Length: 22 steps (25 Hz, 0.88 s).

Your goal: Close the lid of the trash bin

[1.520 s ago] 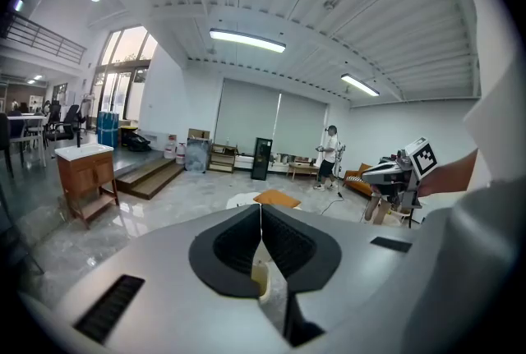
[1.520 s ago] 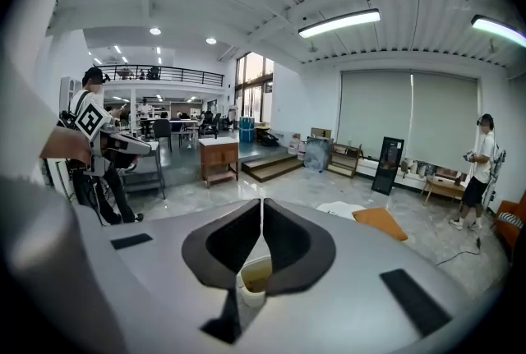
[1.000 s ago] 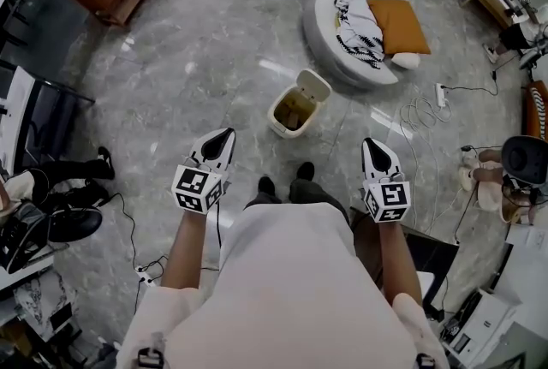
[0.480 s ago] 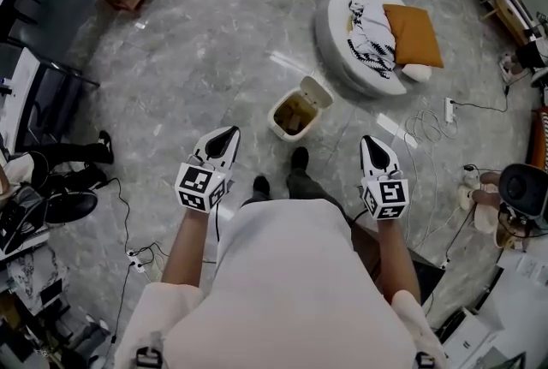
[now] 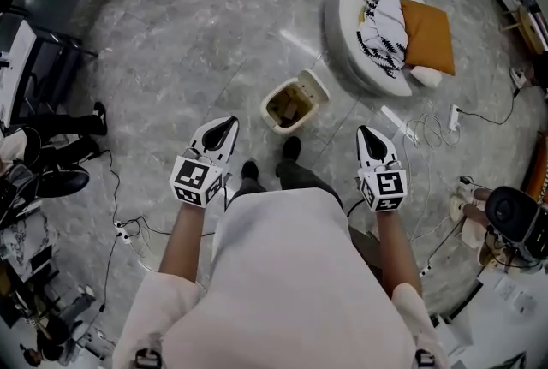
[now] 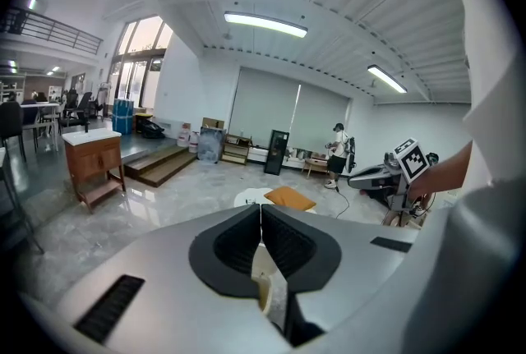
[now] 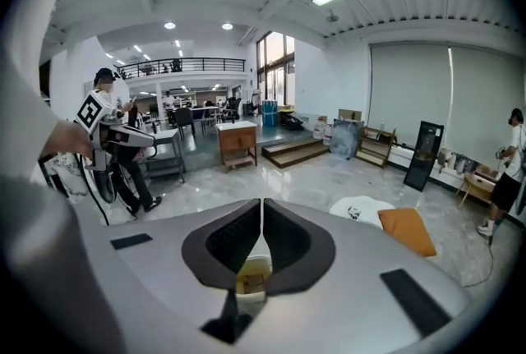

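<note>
Your left gripper & right gripper both w/ jaws closed tight, empty, trash bin on floor ahead btwn them, lid up, maybe cardboard inside

From where I steer, the trash bin stands on the floor just ahead of my feet, between and beyond the left gripper and right gripper, its lid raised at its far right edge, a round bed behind it to the right with a pillow on it.
</note>
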Each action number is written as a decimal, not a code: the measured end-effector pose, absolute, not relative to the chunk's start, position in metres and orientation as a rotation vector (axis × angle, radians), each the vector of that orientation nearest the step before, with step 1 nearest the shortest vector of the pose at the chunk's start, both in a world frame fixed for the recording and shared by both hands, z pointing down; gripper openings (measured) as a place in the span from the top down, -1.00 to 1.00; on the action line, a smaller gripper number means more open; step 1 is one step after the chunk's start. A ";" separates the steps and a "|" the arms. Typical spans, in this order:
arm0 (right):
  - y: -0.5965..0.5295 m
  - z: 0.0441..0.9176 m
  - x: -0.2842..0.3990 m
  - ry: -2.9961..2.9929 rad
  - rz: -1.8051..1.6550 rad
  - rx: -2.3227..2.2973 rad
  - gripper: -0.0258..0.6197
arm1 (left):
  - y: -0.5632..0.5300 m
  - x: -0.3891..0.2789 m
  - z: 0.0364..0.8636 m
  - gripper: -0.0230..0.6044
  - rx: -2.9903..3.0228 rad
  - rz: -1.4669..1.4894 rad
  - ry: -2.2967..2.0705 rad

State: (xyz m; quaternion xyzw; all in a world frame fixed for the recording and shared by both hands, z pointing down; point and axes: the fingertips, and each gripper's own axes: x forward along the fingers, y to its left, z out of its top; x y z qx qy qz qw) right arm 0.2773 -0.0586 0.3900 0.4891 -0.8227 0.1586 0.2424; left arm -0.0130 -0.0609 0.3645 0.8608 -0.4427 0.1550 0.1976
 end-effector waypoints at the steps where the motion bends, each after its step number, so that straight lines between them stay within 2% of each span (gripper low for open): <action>1: -0.065 0.396 0.281 -2.254 0.441 1.312 0.82 | -0.064 -0.007 0.368 0.87 2.397 0.446 -1.245; 22: -0.139 0.508 0.266 -2.257 0.525 0.854 0.82 | -0.072 0.022 0.425 0.87 2.209 0.541 -1.323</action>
